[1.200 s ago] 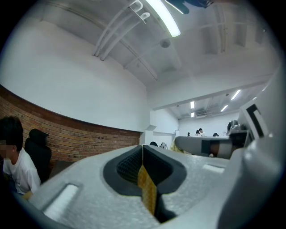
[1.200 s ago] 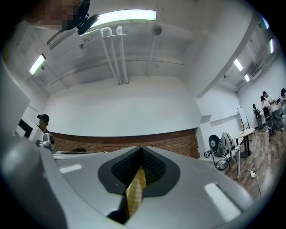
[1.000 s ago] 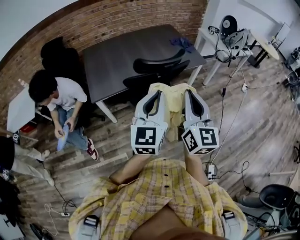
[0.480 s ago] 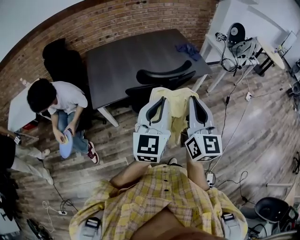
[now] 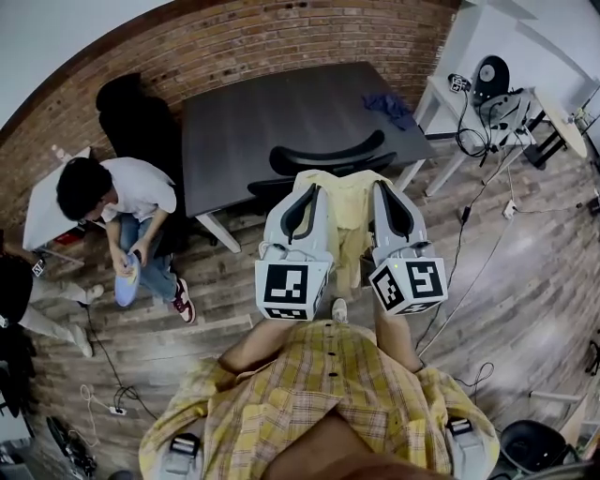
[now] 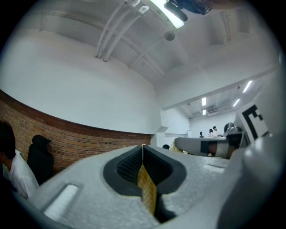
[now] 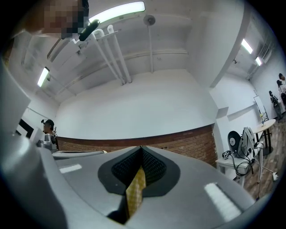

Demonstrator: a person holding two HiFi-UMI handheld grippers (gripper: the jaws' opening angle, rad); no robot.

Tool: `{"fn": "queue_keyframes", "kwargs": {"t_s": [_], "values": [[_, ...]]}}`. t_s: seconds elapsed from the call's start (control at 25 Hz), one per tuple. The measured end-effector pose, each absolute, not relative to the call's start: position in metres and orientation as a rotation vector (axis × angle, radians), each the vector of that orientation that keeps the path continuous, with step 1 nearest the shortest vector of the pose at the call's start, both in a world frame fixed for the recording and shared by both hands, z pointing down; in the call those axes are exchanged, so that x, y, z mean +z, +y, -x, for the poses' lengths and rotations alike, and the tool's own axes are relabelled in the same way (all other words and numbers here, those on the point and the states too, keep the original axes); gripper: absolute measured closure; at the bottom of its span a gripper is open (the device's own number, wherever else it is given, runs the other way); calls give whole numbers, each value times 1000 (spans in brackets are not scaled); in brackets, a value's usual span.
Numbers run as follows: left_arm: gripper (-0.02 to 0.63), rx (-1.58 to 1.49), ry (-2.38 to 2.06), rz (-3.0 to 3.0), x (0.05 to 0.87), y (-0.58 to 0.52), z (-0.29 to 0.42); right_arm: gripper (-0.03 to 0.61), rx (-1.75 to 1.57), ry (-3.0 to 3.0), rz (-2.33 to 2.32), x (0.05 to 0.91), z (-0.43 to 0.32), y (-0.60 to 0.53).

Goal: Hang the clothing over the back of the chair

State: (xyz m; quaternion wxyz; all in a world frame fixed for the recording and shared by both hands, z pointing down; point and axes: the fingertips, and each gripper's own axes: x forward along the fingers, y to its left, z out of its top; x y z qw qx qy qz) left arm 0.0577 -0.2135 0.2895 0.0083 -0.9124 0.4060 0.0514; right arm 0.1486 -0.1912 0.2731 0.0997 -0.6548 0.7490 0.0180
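Your left gripper (image 5: 307, 195) and right gripper (image 5: 384, 195) are both clamped shut on the yellow checked garment (image 5: 349, 211). It hangs between them, just in front of the black chair (image 5: 328, 159) back. The chair sits right at the dark table (image 5: 272, 112) edge. There's a seated person (image 5: 117, 197) off left and open wood floor (image 5: 525, 262) on the right.

Right tool (image 7: 141, 154), jaws pressed together on yellow clothing (image 7: 135, 190), brick wall (image 7: 178, 142) behind, ceiling light (image 7: 118, 12) above
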Motion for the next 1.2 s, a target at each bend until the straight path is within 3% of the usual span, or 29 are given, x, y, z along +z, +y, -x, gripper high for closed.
{"fn": "queue_keyframes", "kwargs": {"t_s": [1.2], "values": [[603,268,1487,2581,221,-321,-96,571,271,2334,1686,195,-198,-307]]}}
